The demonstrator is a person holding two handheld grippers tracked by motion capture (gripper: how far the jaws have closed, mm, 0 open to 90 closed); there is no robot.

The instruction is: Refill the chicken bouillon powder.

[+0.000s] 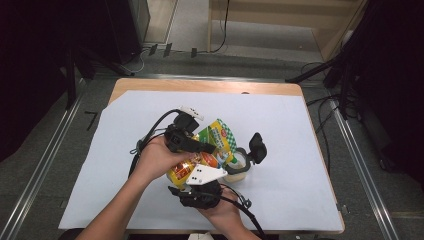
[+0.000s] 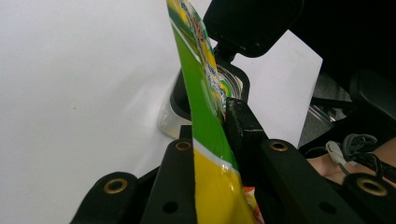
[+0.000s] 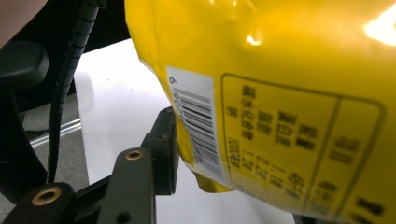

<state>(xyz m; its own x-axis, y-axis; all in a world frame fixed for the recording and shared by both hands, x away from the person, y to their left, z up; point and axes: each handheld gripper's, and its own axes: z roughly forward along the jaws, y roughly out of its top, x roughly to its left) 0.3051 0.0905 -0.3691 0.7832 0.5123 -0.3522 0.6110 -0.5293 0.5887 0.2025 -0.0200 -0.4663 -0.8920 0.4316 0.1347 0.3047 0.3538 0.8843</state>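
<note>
**Bag held over open jar, mouth toward 2 o'clock**

Table (image 1: pixel 300 200): white sheet, work at centre, slightly toward the near edge.

Bag (image 1: pixel 212 145): yellow-green snack pouch, held off the sheet between both grippers. Long axis runs from about 8 o'clock, the yellow base, to 2 o'clock, the green top, in the high view. The top end reaches over the jar.

Jar (image 1: pixel 239 167): clear, black rim, lid hinged open at 1 o'clock of it. It sits at 4 o'clock from the bag's top, just beside it.

Left gripper (image 1: pixel 192 145): jaws clamped on the bag's edge; in the left gripper view the film (image 2: pixel 205 121) is pinched between them, and the jar (image 2: pixel 170 116) lies straight ahead.

Right gripper (image 1: pixel 202 190): at the base, 6 o'clock of the bag. One jaw touches the yellow side (image 3: pixel 280 93); the other is hidden, so I cannot tell the grip.

Judgement: the left gripper is nearer the jar; the pour turns on tipping the top down toward 4 o'clock.
</note>
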